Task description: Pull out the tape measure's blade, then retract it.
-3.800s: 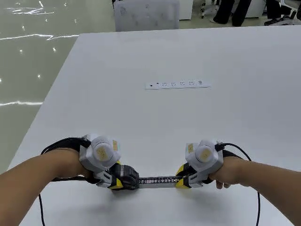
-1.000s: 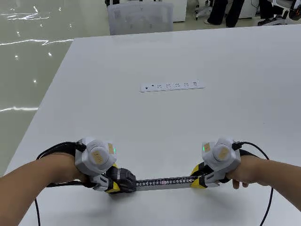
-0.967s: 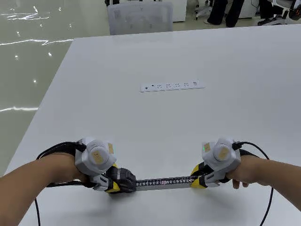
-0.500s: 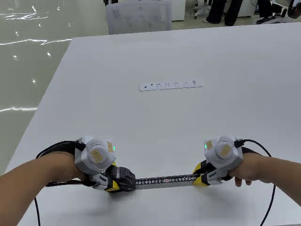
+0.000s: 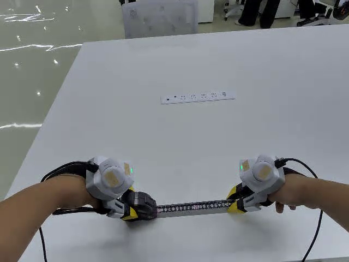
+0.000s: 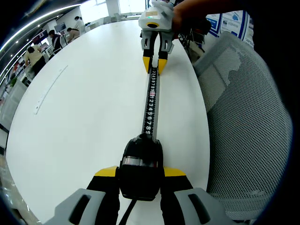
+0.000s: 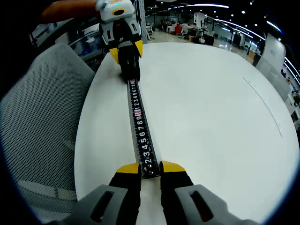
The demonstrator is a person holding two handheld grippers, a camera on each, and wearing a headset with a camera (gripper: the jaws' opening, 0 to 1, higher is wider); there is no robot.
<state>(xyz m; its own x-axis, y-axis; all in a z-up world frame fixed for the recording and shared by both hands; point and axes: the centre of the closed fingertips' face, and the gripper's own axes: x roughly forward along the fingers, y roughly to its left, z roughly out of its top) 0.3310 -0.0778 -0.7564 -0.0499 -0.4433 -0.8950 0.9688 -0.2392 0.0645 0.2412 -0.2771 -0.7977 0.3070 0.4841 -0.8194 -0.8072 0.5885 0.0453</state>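
A black tape measure case [image 5: 143, 206] [image 6: 141, 164] lies near the table's front edge, with my left gripper [image 5: 132, 208] [image 6: 140, 174] shut on it. Its numbered blade [image 5: 192, 207] [image 6: 149, 105] [image 7: 139, 129] runs flat along the table to the right. My right gripper [image 5: 233, 200] [image 7: 149, 169] is shut on the blade's end, its yellow-tipped fingers [image 7: 128, 169] on either side of the tip. In the left gripper view the right gripper [image 6: 155, 63] shows far along the blade. In the right gripper view the left gripper [image 7: 125, 52] holds the case [image 7: 130, 69] at the far end.
A white power strip [image 5: 197, 97] lies in the middle of the white table [image 5: 218, 60]. A grey mesh chair [image 6: 243, 117] [image 7: 37, 112] stands at the table's near edge, another chair [image 5: 159, 17] at the far edge. Black cables [image 5: 62, 169] trail from both grippers.
My right gripper has drawn further to the right with the blade's end, so more blade lies out than 3.8 s ago. The left gripper and case have stayed put.
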